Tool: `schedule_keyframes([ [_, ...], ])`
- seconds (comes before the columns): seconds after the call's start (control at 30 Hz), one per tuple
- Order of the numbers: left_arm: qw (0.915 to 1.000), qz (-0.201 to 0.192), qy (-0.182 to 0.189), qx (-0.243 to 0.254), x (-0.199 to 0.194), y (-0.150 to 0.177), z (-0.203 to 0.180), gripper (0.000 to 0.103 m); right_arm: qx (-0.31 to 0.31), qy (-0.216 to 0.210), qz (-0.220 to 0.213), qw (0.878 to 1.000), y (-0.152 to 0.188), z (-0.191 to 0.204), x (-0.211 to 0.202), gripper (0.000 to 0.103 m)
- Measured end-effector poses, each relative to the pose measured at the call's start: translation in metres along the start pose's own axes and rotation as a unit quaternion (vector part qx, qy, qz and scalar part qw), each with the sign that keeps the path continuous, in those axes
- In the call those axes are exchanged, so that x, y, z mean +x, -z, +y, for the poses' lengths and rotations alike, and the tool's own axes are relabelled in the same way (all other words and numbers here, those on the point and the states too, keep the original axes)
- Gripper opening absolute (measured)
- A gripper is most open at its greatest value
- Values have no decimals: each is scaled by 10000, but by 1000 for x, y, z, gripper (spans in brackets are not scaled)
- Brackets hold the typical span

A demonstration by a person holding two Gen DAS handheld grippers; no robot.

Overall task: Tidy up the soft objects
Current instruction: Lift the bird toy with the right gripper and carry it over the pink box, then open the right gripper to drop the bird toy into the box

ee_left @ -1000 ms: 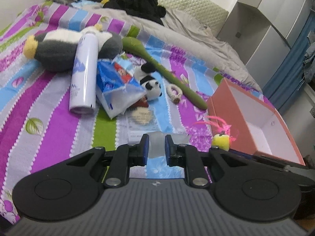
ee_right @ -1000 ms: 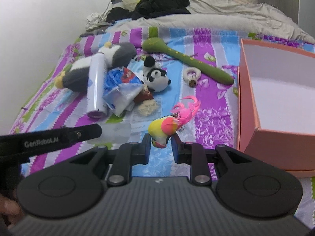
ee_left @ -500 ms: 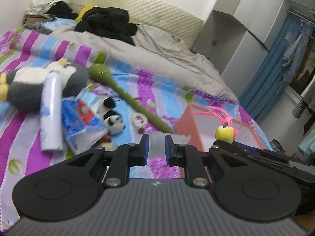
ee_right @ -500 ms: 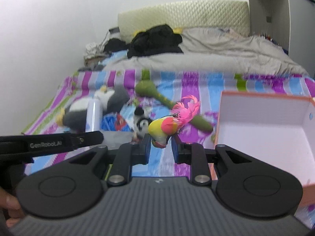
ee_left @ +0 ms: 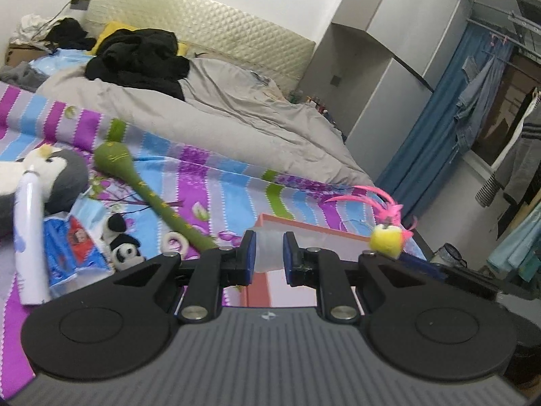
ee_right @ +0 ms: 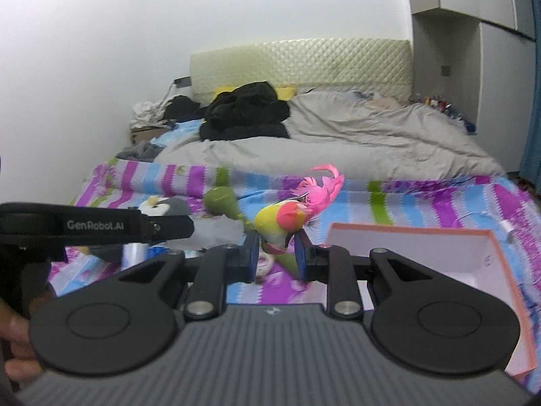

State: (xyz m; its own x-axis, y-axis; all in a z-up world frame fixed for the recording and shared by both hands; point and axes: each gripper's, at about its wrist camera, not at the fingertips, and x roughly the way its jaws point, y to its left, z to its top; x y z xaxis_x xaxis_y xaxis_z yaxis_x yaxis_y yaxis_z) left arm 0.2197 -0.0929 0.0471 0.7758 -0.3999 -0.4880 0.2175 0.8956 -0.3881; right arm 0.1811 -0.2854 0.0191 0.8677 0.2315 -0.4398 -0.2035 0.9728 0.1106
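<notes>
My left gripper point(ee_left: 268, 248) is shut on a pale translucent soft piece point(ee_left: 269, 253), held up above the bed. My right gripper point(ee_right: 277, 253) is shut on a toy bird point(ee_right: 279, 221) with a yellow-green body and pink feathers. The same bird point(ee_left: 387, 238) shows at the right of the left wrist view. An open pink box point(ee_left: 304, 229) with a white inside lies on the striped bedspread just beyond both grippers; in the right wrist view the box point(ee_right: 405, 237) sits right of the bird. The left gripper's finger point(ee_right: 162, 228) crosses that view's left side.
On the bedspread at the left lie a penguin plush point(ee_left: 57, 172), a white spray bottle point(ee_left: 28, 237), a blue tissue pack point(ee_left: 74, 247), a small panda point(ee_left: 123, 252), a pale ring point(ee_left: 174, 242) and a long green plush point(ee_left: 152, 199). A grey duvet point(ee_left: 236, 111) and black clothes point(ee_left: 138, 57) lie farther back.
Both grippers have risen off the bedspread with their loads still pinched. The views now look over the bed toward the headboard, and the box has come closer ahead.
</notes>
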Motion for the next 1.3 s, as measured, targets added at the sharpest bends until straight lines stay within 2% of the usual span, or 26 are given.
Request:
schedule_keyframes([
  [0.23, 9989, 357, 137, 280, 42, 0, -33, 20, 142, 358, 137, 9992, -5, -46, -5, 26],
  [0.43, 9949, 892, 225, 422, 94, 7, -53, 20, 606, 525, 692, 9944, 7, -90, 12, 26],
  [0.67, 9851, 1603, 211, 583, 151, 20, -67, 20, 808, 689, 1407, 9843, 37, -125, 40, 26],
  [0.87, 9781, 1892, 225, 840, 172, 30, -77, 19, 1115, 723, 1907, 9726, 56, -150, 59, 26],
  [1.1, 9745, 2072, 232, 833, 181, 42, -79, 19, 1202, 691, 2121, 9674, 69, -162, 60, 27],
  [1.2, 9750, 2024, 214, 888, 176, 44, -81, 19, 1159, 683, 2125, 9679, 69, -162, 58, 41],
  [1.23, 9757, 1981, 215, 912, 174, 44, -81, 19, 1146, 697, 2102, 9684, 69, -161, 57, 49],
  [1.3, 9777, 1851, 217, 968, 165, 45, -82, 19, 1143, 685, 2003, 9706, 67, -161, 53, 52],
])
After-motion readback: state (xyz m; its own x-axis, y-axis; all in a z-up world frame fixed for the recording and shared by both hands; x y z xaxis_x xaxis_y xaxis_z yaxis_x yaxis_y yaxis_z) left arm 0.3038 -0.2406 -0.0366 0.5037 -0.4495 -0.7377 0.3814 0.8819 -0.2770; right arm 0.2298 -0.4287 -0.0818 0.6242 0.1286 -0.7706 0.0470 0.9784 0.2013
